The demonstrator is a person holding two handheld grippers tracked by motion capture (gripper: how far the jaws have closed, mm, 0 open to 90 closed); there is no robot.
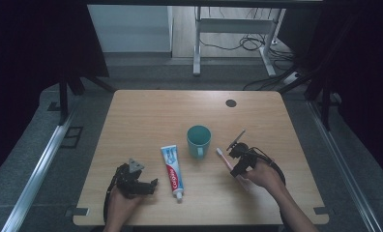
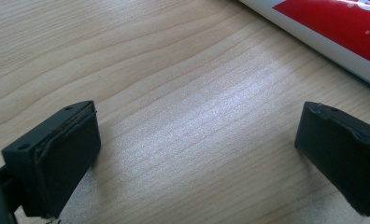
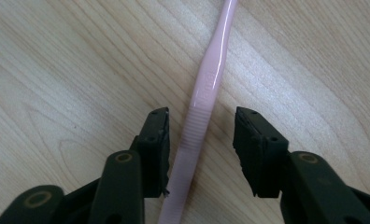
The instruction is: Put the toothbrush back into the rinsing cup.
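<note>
A pink toothbrush (image 1: 224, 157) lies flat on the wooden table (image 1: 146, 111), right of a teal mug (image 1: 198, 138). My right gripper (image 1: 238, 166) is down over its handle, open. In the right gripper view the pink handle (image 3: 206, 84) runs between the two jaws, close to the left one, with a gap on the right. A red, white and blue toothpaste tube (image 1: 172, 170) lies left of the mug, cap toward the front edge. My left gripper (image 1: 152, 186) rests on the table left of the tube, open and empty; the tube (image 2: 332, 32) shows at its view's top right.
A dark round grommet (image 1: 231, 103) sits near the table's far right edge. Beyond the table are a metal desk frame (image 1: 197, 43) and loose cables on the floor. Bare wood lies across the far half of the table.
</note>
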